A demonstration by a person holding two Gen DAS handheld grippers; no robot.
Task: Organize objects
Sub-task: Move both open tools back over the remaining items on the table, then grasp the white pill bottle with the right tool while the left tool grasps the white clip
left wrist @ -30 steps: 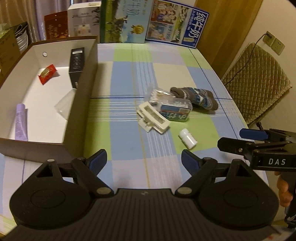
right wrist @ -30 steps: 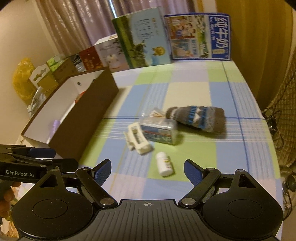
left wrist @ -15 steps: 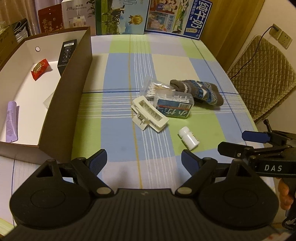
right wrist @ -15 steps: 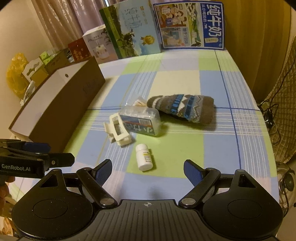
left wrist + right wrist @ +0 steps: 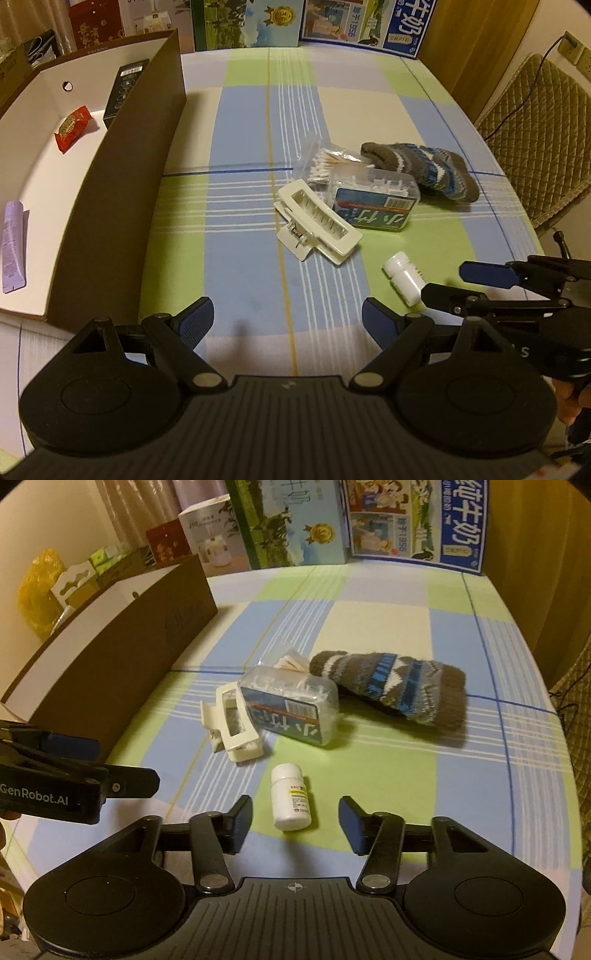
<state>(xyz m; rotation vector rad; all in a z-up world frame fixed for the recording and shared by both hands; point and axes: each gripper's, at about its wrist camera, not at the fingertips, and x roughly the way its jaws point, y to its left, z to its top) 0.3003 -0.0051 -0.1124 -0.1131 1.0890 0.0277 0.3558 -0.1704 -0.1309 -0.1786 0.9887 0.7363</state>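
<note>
A small white pill bottle (image 5: 290,797) lies on the checked tablecloth. My right gripper (image 5: 295,823) straddles its near end, and the jaws are closing with a gap left on each side. Beyond it lie a white hair clip (image 5: 236,727), a clear box with a blue label (image 5: 291,709), a bag of cotton swabs (image 5: 328,162) and a grey-blue sock (image 5: 391,690). My left gripper (image 5: 288,321) hangs open over bare cloth, short of the hair clip (image 5: 317,229). To the left stands the brown cardboard box (image 5: 110,184).
Inside the box lie a red packet (image 5: 72,127), a black carton (image 5: 125,88) and a purple tube (image 5: 13,243). Cartons and milk boxes (image 5: 413,520) line the table's far edge. A quilted chair (image 5: 535,122) stands off the right side.
Both grippers have sunk toward the table and come closer to the objects. The right jaws have narrowed around the pill bottle. The left jaws stay wide.
</note>
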